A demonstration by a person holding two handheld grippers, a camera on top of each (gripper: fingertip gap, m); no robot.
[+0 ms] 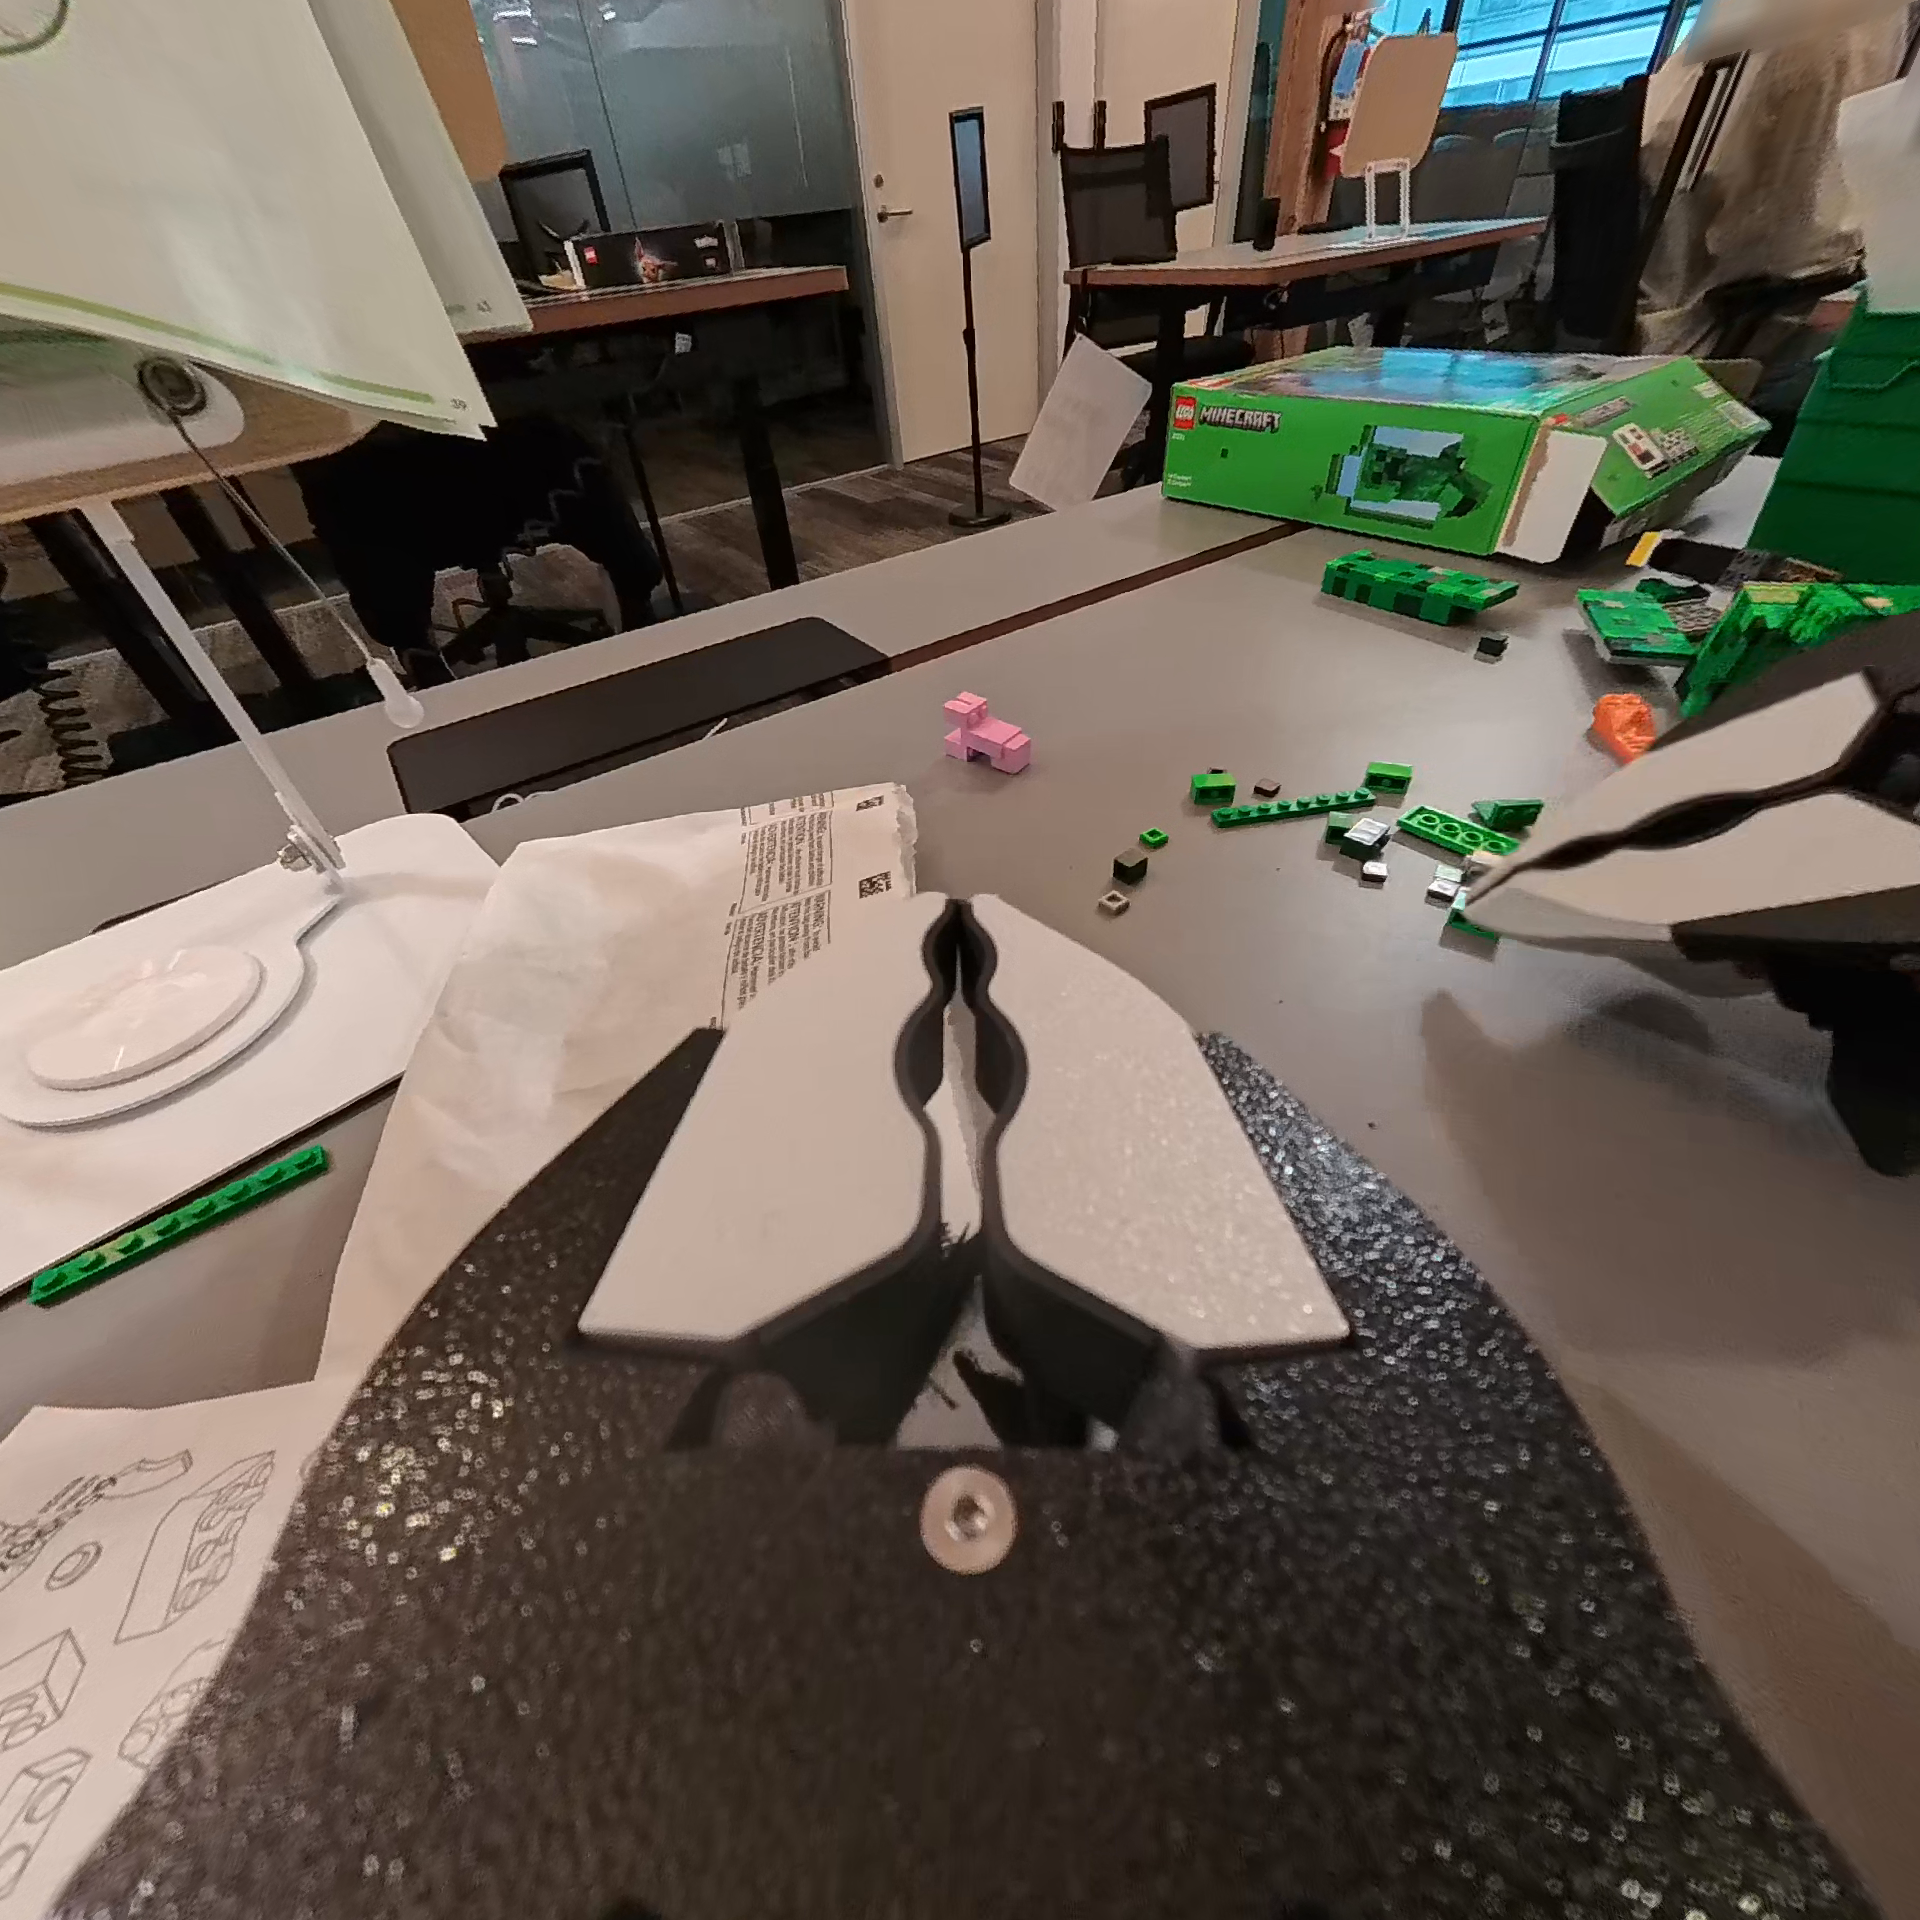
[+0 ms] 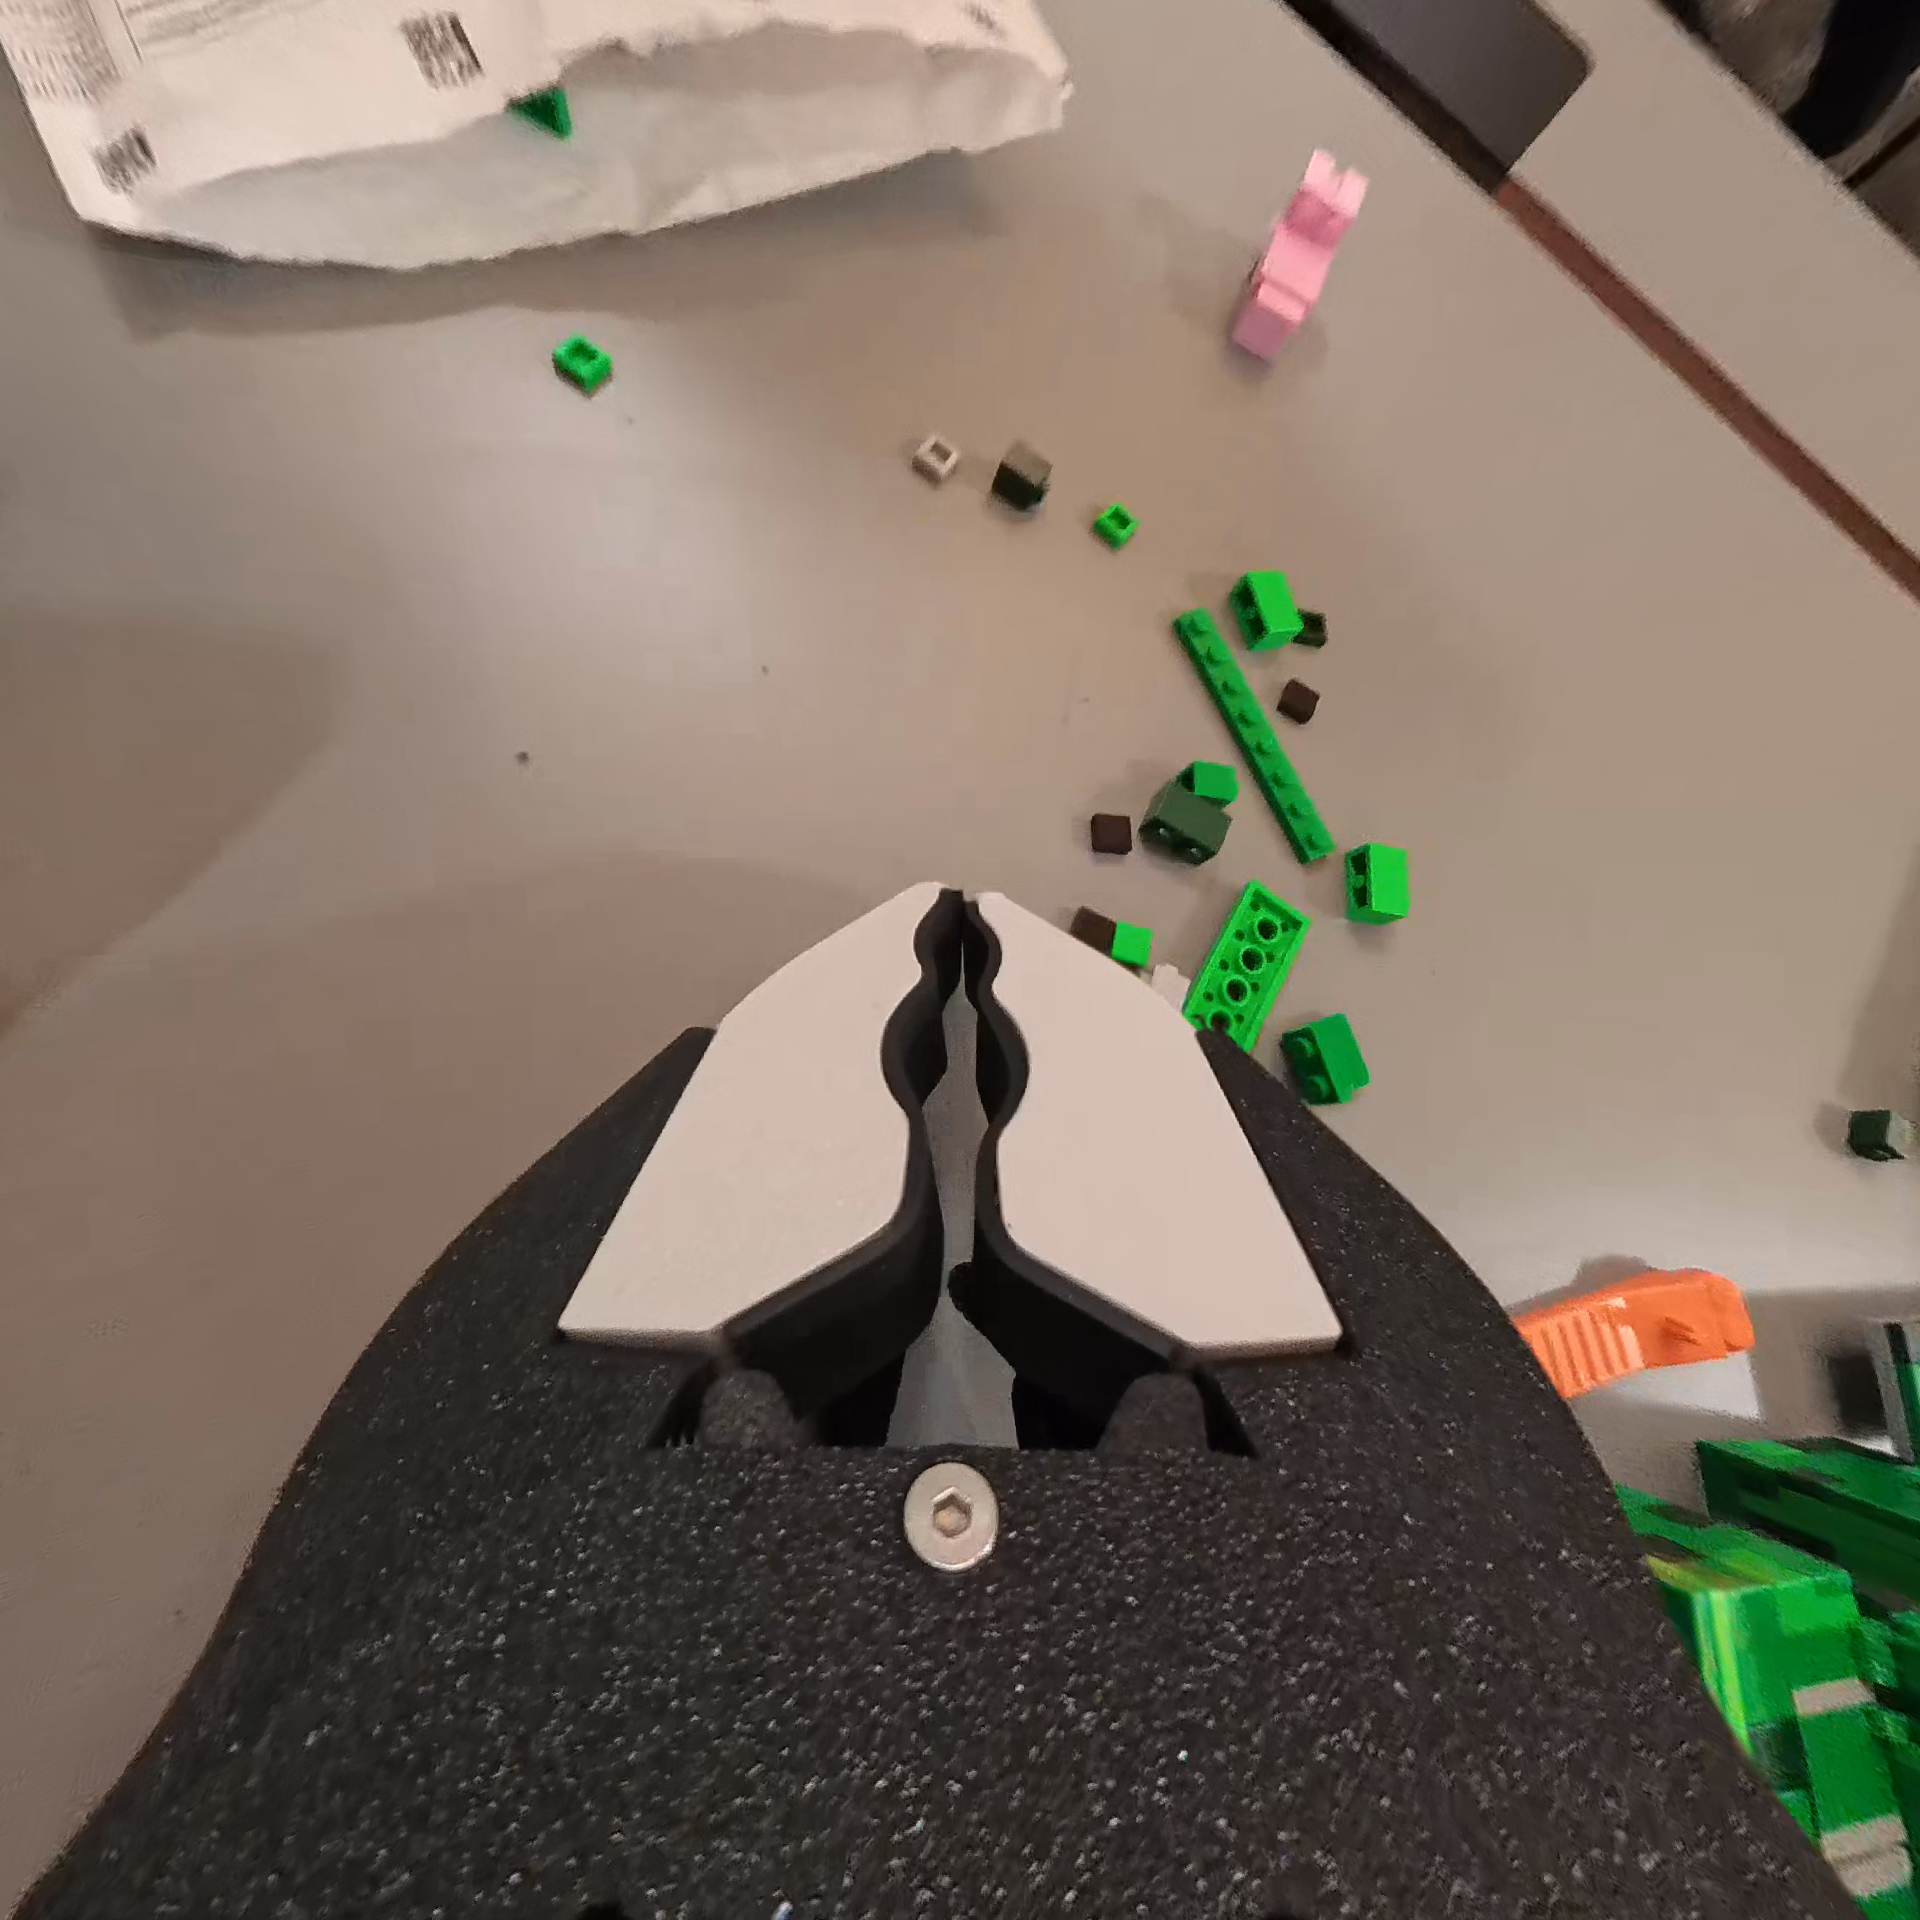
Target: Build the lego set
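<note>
My left gripper (image 1: 961, 909) is shut and empty, hovering over a white paper bag (image 1: 623, 935). My right gripper (image 2: 961, 899) is shut and empty above the grey table, just left of a scatter of loose green and dark bricks (image 2: 1247, 914); it also shows at the right of the left wrist view (image 1: 1475, 914), tips beside a small green piece. A long green plate (image 2: 1252, 732) lies among the bricks. A pink pig figure (image 1: 985, 732) stands mid-table and shows in the right wrist view (image 2: 1294, 265). A part-built green model (image 2: 1808, 1621) sits at the lower right.
A green set box (image 1: 1455, 447) lies at the far right. An orange brick separator (image 2: 1631, 1330) lies by the model. Another long green plate (image 1: 177, 1226) lies at left beside a white lamp base (image 1: 145, 1018). An instruction sheet (image 1: 94, 1558) lies at the lower left. The grippers' ends are close to 20 cm from one another. To the long green plate (image 2: 1252, 732): right tips about 8 cm, left tips about 20 cm. It is also in sight in the left wrist view (image 1: 1299, 804).
</note>
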